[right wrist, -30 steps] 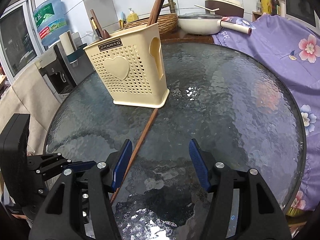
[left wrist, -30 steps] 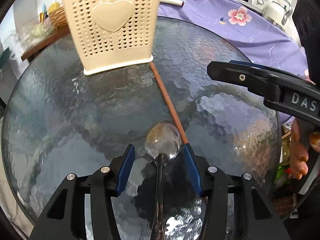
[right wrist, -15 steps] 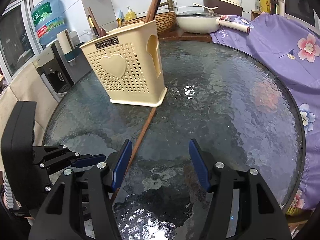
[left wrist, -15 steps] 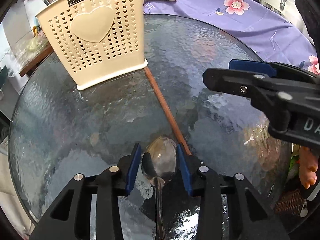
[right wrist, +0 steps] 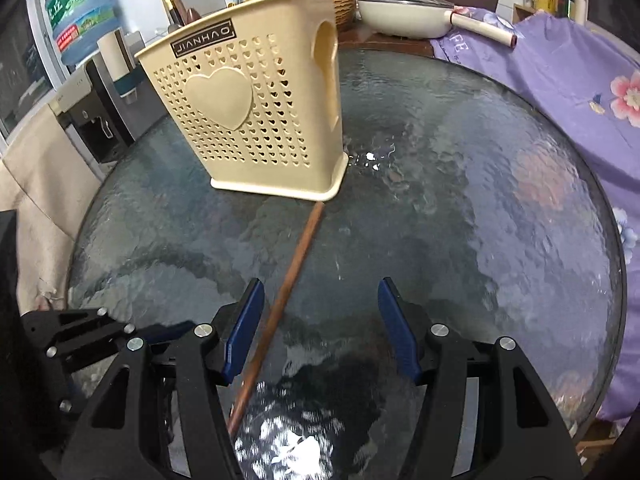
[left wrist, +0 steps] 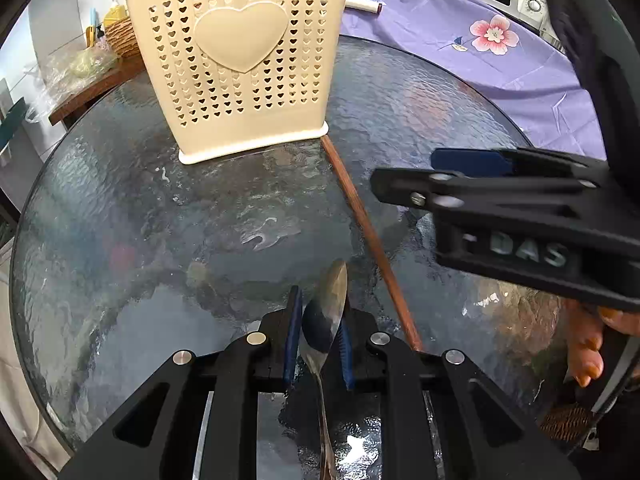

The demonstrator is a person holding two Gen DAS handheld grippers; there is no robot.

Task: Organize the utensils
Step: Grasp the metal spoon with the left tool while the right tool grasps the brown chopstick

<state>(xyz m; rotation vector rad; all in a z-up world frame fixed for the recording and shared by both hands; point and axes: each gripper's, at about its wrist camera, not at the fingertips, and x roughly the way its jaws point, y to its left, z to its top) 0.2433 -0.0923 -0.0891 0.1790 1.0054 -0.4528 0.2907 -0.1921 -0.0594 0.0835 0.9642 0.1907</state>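
My left gripper (left wrist: 318, 340) is shut on a metal spoon (left wrist: 326, 312); the bowl stands on edge between the blue pads, the handle runs back under the gripper. A cream perforated utensil holder (left wrist: 240, 60) stands upright at the back of the round glass table (left wrist: 160, 220); it also shows in the right wrist view (right wrist: 256, 120), with several utensils inside. A brown chopstick (left wrist: 368, 236) lies on the glass from the holder's corner toward me. My right gripper (right wrist: 320, 328) is open and empty, with the chopstick (right wrist: 288, 284) near its left finger.
The right gripper's body (left wrist: 520, 216) crosses the right side of the left wrist view. A purple flowered cloth (right wrist: 560, 80) lies at the table's right. A white pan (right wrist: 404, 20) and wicker basket (right wrist: 344, 4) sit behind the table. A water dispenser (right wrist: 92, 80) stands at left.
My left gripper has closed on the spoon, whose bowl has turned from flat to on edge. Both grippers have moved nearer the holder. The right gripper stays open.
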